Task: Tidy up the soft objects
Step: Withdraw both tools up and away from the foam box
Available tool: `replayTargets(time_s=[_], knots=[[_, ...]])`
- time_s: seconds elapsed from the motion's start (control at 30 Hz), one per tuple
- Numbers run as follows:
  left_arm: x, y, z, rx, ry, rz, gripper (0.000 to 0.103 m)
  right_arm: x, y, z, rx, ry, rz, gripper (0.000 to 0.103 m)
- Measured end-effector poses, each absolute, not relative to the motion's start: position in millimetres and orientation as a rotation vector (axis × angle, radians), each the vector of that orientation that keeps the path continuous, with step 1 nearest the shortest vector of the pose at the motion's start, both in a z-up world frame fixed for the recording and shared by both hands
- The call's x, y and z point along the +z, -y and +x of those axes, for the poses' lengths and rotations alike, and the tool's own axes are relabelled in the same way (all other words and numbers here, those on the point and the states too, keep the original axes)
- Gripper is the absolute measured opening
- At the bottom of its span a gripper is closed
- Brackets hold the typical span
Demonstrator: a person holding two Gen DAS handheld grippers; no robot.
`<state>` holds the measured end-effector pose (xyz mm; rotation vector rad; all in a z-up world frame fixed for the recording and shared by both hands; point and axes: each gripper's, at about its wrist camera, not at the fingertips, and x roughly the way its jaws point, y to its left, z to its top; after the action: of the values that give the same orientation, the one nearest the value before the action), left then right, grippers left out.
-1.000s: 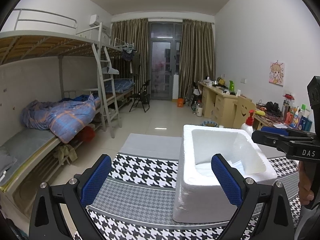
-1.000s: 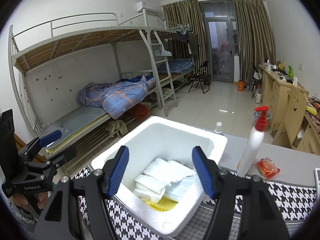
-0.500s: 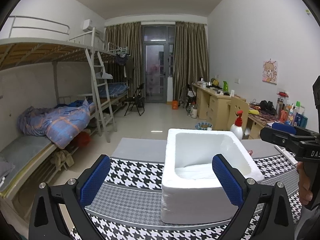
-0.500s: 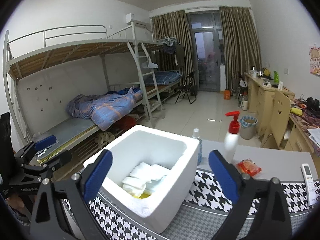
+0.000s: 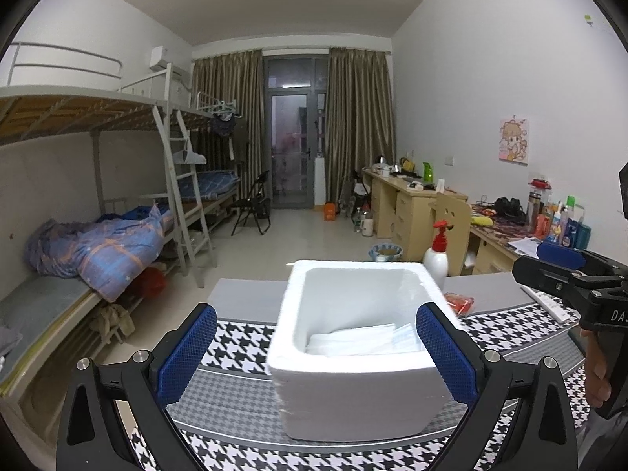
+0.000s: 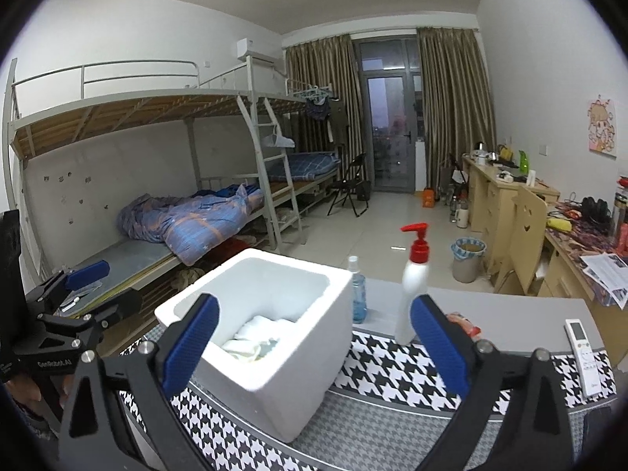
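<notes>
A white foam box sits on a black-and-white checked mat on the table. Its open top faces up. In the left wrist view its long side runs across the picture, left to right. In the right wrist view the box is turned, with one corner toward the camera.

Inside the box lie soft white folded cloths. They sit low at the bottom, and from the left they look like flat white layers. A bit of pale yellow shows under them.

Behind the box stand a white pump bottle with a red top and a small clear bottle of blue liquid. A red packet lies near the pump bottle. A white remote lies on the mat at the right.

The left gripper is wide open with nothing in it. The right gripper has just been opening and now stands wide, holding nothing. Both hang in front of the box, not touching it.
</notes>
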<state>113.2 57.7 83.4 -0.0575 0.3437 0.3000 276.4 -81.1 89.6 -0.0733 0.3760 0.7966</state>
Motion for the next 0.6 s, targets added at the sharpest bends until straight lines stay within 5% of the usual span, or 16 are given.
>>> replayTargets(time_s=[0.6], knots=[[83, -19, 111, 0.237, -0.314, -0.026, 0.102, 84, 126, 253, 0.740, -0.313, -0.043, 0.102]])
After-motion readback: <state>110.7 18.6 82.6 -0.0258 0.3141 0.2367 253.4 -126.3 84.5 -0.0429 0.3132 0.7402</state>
